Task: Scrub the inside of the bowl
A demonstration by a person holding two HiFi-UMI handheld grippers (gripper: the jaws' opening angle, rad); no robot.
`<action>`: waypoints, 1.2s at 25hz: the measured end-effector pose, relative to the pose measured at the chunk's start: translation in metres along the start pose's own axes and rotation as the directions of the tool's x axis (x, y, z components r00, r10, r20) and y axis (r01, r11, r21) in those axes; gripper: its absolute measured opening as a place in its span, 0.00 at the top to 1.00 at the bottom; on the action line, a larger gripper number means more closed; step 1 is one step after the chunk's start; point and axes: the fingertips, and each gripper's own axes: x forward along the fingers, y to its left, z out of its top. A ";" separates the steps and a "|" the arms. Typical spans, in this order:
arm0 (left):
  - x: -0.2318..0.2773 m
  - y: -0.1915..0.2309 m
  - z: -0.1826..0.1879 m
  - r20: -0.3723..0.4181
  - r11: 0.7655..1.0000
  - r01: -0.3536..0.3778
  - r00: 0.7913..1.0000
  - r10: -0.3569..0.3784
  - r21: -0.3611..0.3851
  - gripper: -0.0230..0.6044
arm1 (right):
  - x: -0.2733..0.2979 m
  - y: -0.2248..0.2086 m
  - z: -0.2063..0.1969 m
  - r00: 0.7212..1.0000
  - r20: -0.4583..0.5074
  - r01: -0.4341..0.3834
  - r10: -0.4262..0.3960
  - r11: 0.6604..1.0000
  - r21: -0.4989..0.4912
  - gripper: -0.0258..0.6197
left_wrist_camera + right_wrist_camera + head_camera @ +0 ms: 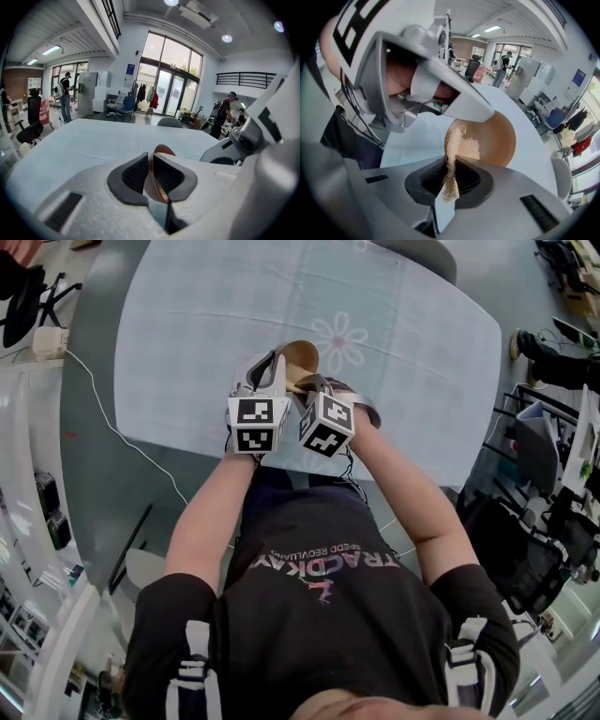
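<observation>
The left gripper (152, 161) was clamped on the rim of the wooden bowl (162, 150), the thin wall pinched edge-on between its dark pads. The right gripper (452, 164) was closed on a pale fibrous scrubber (461, 145), whose strands stuck out past the jaw tips.

The tabletop (216, 324), covered by a light blue cloth, filled the upper half of the head view, with a faint flower print (339, 341) near its middle. Both grippers met close together over its near edge, their marker cubes side by side, and the bowl sat just beyond them at 12 o'clock.

In the head view the left gripper took the bowl from its 8 o'clock side and the right one came in from about 5 o'clock. The bowl was tilted, its brown inside turned toward the right gripper. Whether its base touched the tabletop could not be told.

In the right gripper view the scrubber lay against the inner wall at the bowl's 9 o'clock side, just under the left gripper's jaw at 11 o'clock.
</observation>
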 end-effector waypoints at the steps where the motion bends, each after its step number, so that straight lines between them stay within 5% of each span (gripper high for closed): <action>1: -0.001 0.001 0.001 0.007 1.000 -0.004 1.000 0.004 -0.009 0.89 | -0.002 0.001 0.005 1.000 0.026 -0.013 0.012 1.000 0.025 0.91; 7: -0.003 0.003 0.003 0.032 0.999 -0.017 0.999 0.018 -0.037 0.89 | -0.008 0.004 0.014 0.996 0.080 -0.041 0.035 0.996 0.080 0.91; 15: -0.004 0.000 -0.006 0.002 0.999 0.000 1.000 0.000 -0.034 0.89 | 0.001 -0.007 -0.015 0.999 -0.040 -0.010 0.011 0.999 0.032 0.91; 23: -0.002 -0.010 -0.015 -0.051 0.998 0.052 0.997 -0.050 0.030 0.89 | -0.001 -0.043 -0.030 0.978 -0.130 0.149 -0.162 0.984 -0.101 0.91; 30: -0.002 -0.017 -0.015 -0.069 0.995 0.080 0.995 -0.076 0.065 0.90 | -0.014 -0.057 -0.013 0.948 -0.091 0.265 -0.304 0.915 -0.304 0.91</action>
